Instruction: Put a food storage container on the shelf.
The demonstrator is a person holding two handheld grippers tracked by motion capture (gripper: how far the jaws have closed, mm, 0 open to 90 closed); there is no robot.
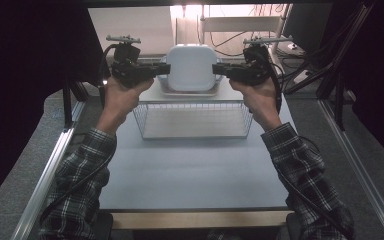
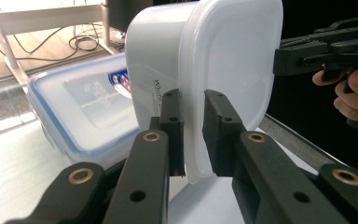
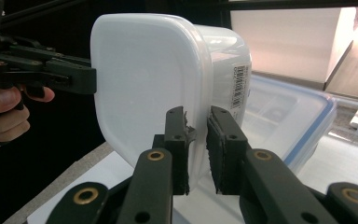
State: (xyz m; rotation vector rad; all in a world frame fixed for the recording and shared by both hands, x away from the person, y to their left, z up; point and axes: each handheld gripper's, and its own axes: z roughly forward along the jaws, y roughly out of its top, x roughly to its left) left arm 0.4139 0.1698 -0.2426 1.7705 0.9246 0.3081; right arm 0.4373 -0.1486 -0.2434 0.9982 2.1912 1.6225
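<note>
High view is showing the white tub (image 1: 191,67) hanging between both grippers: left gripper (image 1: 166,69) pinching its rim at nine o'clock, right gripper (image 1: 216,69) pinching at three.

White tub (image 3: 158,74) between fingers (image 3: 179,140)

White plastic tub (image 1: 191,66) with white lid, rounded corners, barcode label on its side, was held up above blue-rimmed container (image 2: 81,109), gripped at both rim edges.
</note>
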